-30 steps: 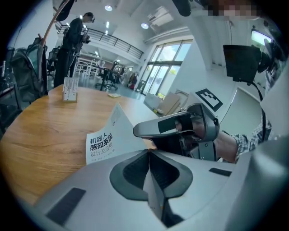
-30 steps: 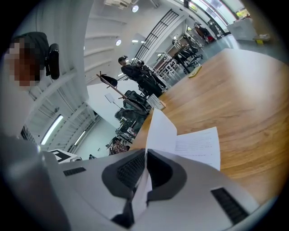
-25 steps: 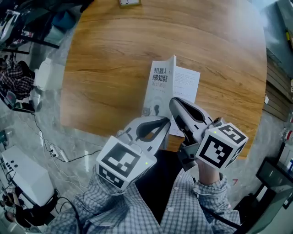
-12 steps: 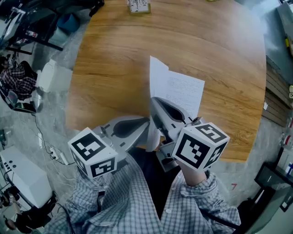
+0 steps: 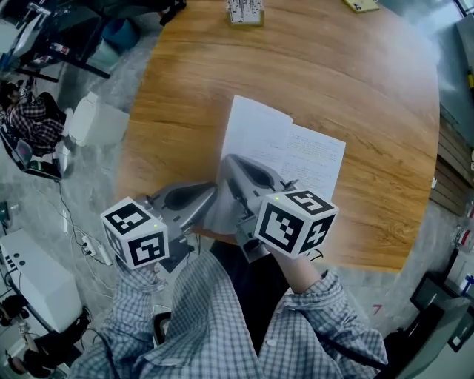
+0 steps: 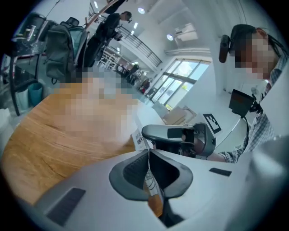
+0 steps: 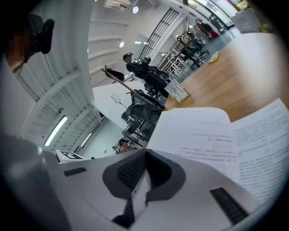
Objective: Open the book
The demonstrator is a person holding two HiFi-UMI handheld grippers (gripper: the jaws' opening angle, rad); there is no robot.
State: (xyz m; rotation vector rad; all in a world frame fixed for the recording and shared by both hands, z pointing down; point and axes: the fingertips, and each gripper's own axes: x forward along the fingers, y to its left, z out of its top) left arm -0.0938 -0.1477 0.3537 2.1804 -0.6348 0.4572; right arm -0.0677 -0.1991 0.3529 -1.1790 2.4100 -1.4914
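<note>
The book [image 5: 285, 144] lies open on the wooden worktop [image 5: 355, 89], close to the near edge and about midway along it, right in front of the person. Two white leaves face up: a mostly blank one toward the left and a printed one toward the right, with the fold running away from the near edge.

The left claw [image 6: 148, 152] is closed on the cover [image 6: 151, 185]. A thin strip of printed card with an orange patch stands edge-on between its pads. I'd say the cover is held out to the left, over the near edge, so that it cannot swing back and shut the book.

The right claw [image 7: 145, 153] comes in just beside the left claw. Its jaws are pressed together on the near edge of a white leaf, which sits pinched between the pads. From where it grips, it looks to be holding that leaf flat so the spread holds. It could equally be ready to turn it, and I cannot tell which.

Both claws work from the near side, low and close together, which leaves the far part of the pages bare.

By my reckoning the task is all but done. The book is open, and all that is left is to let go without the cover springing back.

The person's checked sleeves [image 5: 215, 318] fill the space below the near edge. A small card stand [image 5: 244, 10] sits well apart at the far edge.
</note>
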